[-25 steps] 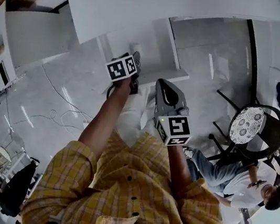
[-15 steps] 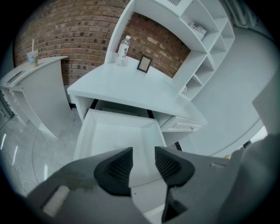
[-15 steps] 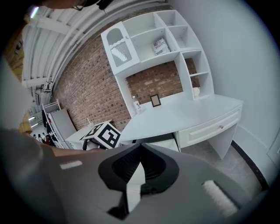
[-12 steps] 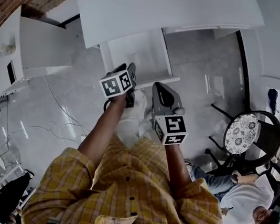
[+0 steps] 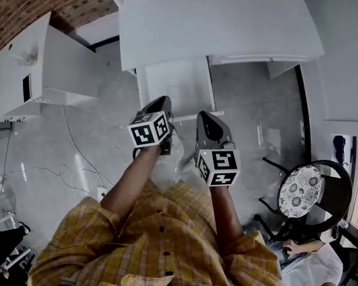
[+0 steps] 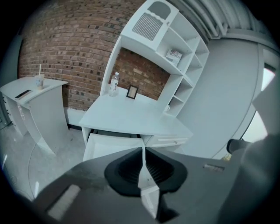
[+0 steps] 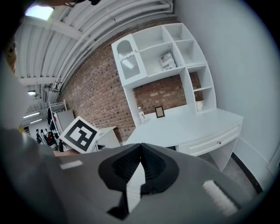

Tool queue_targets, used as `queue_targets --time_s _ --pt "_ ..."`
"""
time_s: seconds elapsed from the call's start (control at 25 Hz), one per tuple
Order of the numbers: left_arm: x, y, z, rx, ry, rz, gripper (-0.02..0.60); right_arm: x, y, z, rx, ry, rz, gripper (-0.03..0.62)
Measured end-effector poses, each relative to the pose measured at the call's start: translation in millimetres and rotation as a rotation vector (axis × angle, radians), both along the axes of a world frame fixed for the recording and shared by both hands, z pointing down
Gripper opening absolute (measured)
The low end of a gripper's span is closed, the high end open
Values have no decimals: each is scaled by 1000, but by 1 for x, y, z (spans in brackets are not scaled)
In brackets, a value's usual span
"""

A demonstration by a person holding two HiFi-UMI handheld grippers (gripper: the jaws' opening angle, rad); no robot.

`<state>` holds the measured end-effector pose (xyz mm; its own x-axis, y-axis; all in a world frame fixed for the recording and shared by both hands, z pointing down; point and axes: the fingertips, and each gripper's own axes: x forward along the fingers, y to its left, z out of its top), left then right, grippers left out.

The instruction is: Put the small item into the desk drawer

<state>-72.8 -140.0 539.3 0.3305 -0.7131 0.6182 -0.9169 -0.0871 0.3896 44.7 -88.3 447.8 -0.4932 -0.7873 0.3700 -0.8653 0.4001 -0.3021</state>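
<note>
The white desk (image 5: 214, 16) stands ahead of me with its left drawer (image 5: 174, 85) pulled open; the drawer (image 6: 109, 146) looks empty from what shows. My left gripper (image 6: 142, 151) points at it from a distance. Its jaws are closing, their tips meet, and nothing is between them. My right gripper (image 7: 141, 146) is shut and empty, aimed at the desk (image 7: 188, 124) from the side. In the head view, the left gripper (image 5: 165, 106) and the right gripper (image 5: 206, 120) are held side by side above the floor. No small item shows in either gripper.
A bottle (image 6: 114, 83) and a small picture frame (image 6: 132, 92) stand at the back of the desk top under a white shelf unit (image 6: 170, 48). A white side counter (image 5: 14, 71) is at the left. A chair (image 5: 303, 190) and a seated person (image 5: 318, 284) are at the right.
More of the desk and the brick wall has come into the head view. Both grippers sit lower in the picture, still side by side.
</note>
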Motion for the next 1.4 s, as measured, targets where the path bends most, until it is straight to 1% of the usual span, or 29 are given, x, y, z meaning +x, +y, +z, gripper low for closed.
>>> queue_targets --time_s 0.04,0.08,0.28,0.52,0.68,0.92,1.12,1.24,1.4 --pt "0 2 -7 20 -4 1 14 1 0 -6 9 2 0 0" --pt "0 4 -14 41 -6 4 5 1 0 -11 19 2 0 0" --pt "4 23 -54 135 1 32 4 4 7 -37 67 -15 -2 0" --pt "13 35 -126 308 -41 74 4 14 8 -77 128 -38 13 0" --pt "17 42 -168 392 -49 88 3 15 13 -105 171 -54 13 -2" --pt "22 57 -206 473 -47 104 3 15 16 -139 233 -52 9 -2" --pt "29 69 -236 554 -74 118 4 16 21 -165 284 -52 1 -2" --pt "31 80 -246 592 -87 127 4 17 29 -176 321 -66 13 -2" --pt "36 93 -254 623 -98 134 3 21 38 -183 336 -80 17 -2"
